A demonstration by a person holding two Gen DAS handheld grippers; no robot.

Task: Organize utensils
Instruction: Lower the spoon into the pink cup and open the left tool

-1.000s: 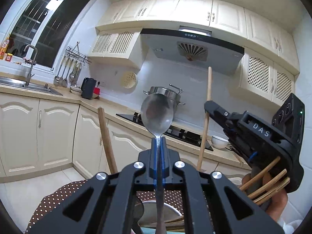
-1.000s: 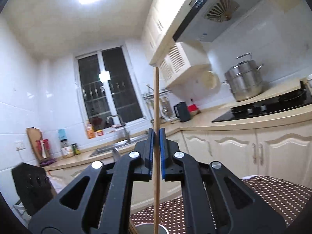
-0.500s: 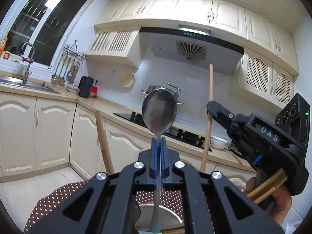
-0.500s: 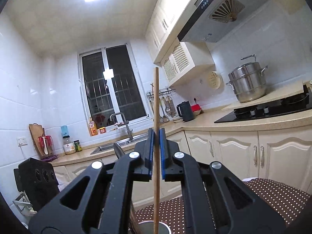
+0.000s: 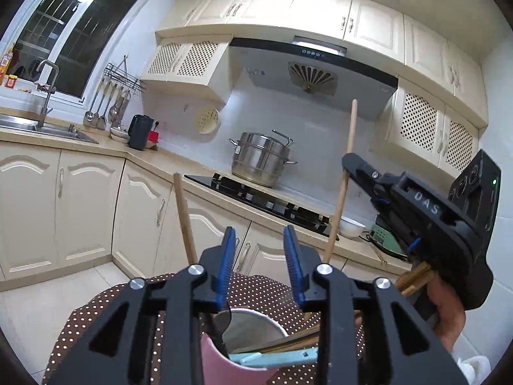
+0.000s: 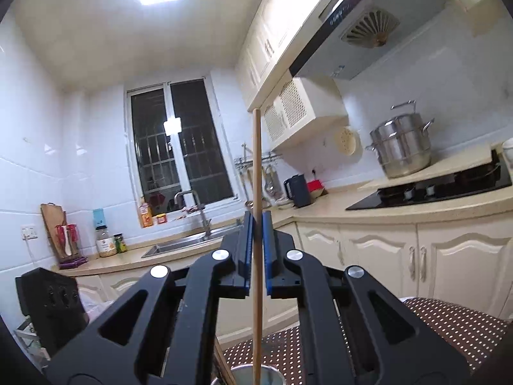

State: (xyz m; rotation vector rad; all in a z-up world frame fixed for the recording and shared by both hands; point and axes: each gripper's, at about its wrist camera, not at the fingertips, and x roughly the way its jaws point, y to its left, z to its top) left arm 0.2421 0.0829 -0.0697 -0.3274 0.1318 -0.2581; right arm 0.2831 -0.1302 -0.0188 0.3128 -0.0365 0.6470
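My left gripper hangs over a pink cup and a metal cup on the dotted tablecloth. Its jaws are opening and nothing is between the blue pads. A dark utensil head leans at the pink cup's rim, and I cannot tell whether it is the spoon. A wooden handle stands up at the left. My right gripper is shut on an upright wooden stick above the metal cup. In the left wrist view the right gripper holds that stick.
The hand carrying the right gripper also clutches several wooden sticks. A pale blue item lies beside the cups. Behind are cream cabinets, a black hob with a steel pot, and a sink.
The left jaws have parted, and the metal spoon that stood upright between them is gone from the grip. The right gripper keeps its hold on the stick.
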